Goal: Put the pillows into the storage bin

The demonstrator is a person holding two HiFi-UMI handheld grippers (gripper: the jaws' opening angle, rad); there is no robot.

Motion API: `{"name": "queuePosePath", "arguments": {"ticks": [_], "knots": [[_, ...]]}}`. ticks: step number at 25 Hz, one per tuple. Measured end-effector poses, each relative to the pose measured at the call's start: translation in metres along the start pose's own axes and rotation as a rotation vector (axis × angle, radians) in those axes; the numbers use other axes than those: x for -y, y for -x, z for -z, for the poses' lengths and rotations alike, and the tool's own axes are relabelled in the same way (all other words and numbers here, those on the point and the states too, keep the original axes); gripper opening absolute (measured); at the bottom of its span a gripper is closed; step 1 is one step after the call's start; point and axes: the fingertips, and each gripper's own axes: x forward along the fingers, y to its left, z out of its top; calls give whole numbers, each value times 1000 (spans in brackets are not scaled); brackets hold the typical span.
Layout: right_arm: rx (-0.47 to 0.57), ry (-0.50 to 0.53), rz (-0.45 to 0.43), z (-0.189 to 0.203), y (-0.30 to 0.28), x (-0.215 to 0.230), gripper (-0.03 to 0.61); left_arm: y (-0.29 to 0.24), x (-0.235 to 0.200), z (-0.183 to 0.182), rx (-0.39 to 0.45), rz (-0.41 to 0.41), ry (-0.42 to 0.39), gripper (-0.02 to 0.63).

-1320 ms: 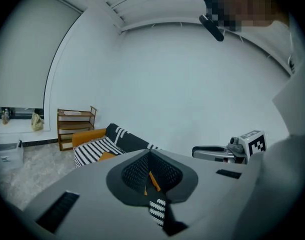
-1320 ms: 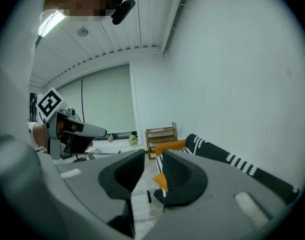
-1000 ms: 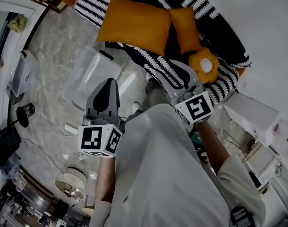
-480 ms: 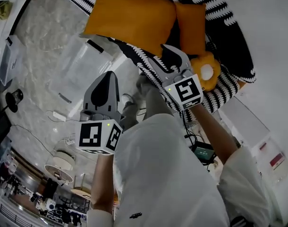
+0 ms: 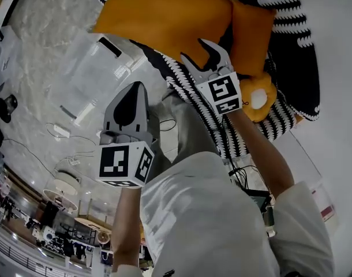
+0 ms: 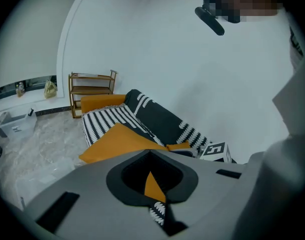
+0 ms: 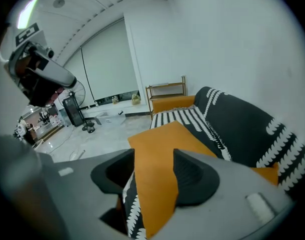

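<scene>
Sofa (image 5: 297, 68) under a black-and-white throw (image 5: 184, 91) carries the large orange pillow (image 5: 164, 16) at its front edge, with the clear storage bin (image 5: 95, 74) on the marble floor (image 5: 37, 68) just beside that edge. Right claw (image 5: 194, 49), empty, has just been opening over the pillow's near edge; left claw (image 5: 135, 88) hangs clenched on nothing. A shallow pinch could likely slip off the soft cover or snag the throw too.
</scene>
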Motion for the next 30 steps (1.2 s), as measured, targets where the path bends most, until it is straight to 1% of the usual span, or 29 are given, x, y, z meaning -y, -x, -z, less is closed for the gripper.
{"name": "queuePosePath", "arguments": {"ticks": [4,9,12,13,17,19,22,23,24,25,28,29,30], "knots": [[-31,9,9,26,-34,13,250,-25,-18,20,-4,-18,31,9],[-89,13,24,70,-72,25,278,-56,-37,54,-34,-14,73,9],[-86,46,51,83,-91,35,322,-73,-42,69,-52,-6,85,9],[-91,56,55,87,-96,38,326,-76,-43,73,-57,-5,87,9],[-151,55,69,111,-114,52,378,-87,-44,82,-62,-1,96,9],[-192,63,85,121,-124,58,385,-90,-46,81,-63,0,102,9],[-229,83,152,128,-134,70,381,-94,-50,78,-62,-6,109,9],[-232,88,169,128,-135,71,368,-93,-51,78,-61,-6,110,9],[-232,88,177,129,-136,71,337,-92,-53,78,-61,-4,111,9],[-229,81,176,129,-136,69,287,-91,-54,78,-60,-2,111,9],[-215,50,169,127,-132,64,95,-87,-57,84,-59,3,112,9],[-214,44,170,126,-130,63,42,-86,-58,86,-59,2,114,9],[-215,38,171,126,-129,63,19,-85,-58,89,-58,-1,117,9]]}}
